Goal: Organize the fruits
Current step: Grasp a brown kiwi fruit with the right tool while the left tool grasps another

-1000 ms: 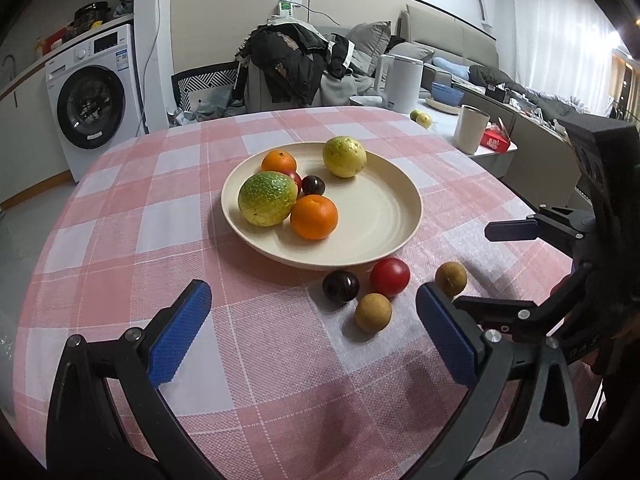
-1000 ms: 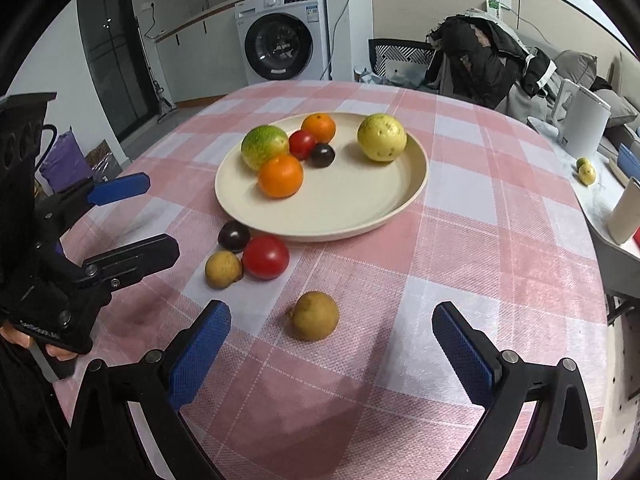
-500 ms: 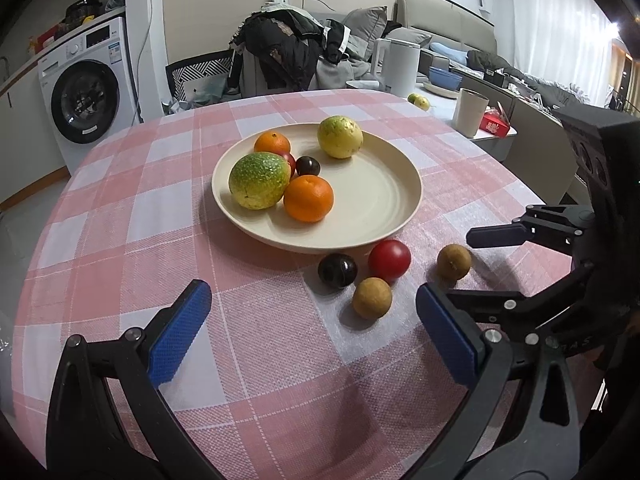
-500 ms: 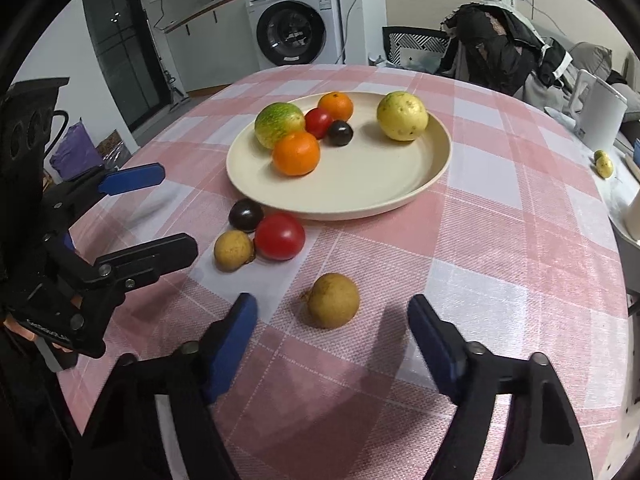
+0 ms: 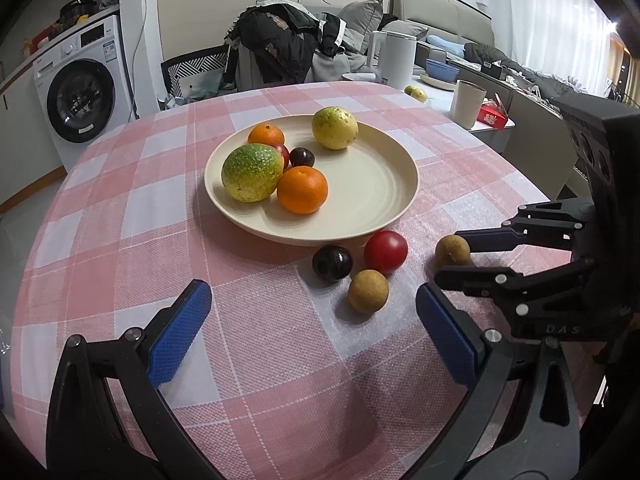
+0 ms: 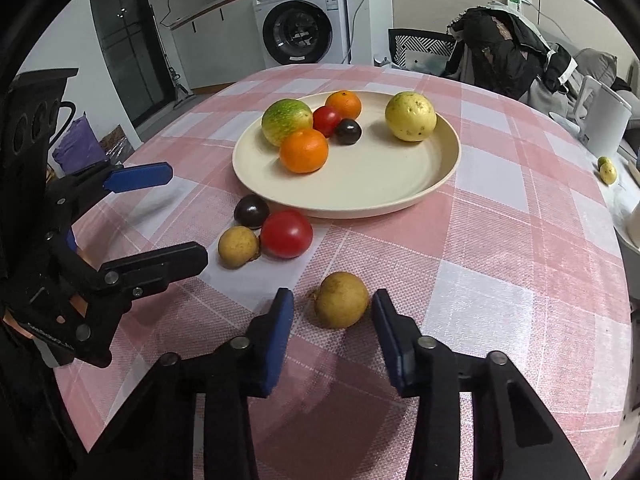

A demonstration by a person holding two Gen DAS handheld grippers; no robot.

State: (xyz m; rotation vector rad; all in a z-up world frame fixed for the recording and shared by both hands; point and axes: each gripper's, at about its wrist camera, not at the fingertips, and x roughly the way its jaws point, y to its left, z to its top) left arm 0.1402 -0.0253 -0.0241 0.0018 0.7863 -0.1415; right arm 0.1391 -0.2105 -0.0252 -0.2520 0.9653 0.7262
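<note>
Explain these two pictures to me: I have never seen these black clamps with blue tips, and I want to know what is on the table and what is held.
A person holds a two-finger clamp in each hand; a camera on each looks along its fingers. One picture is the left gripper view, the other the right gripper view. A checked table bears a plate holding six fruits. Beside it lie a dark plum, a red tomato and two brown fruits. The right gripper straddles the brown fruit lying apart, jaws open, not touching. The left is open, empty.
</note>
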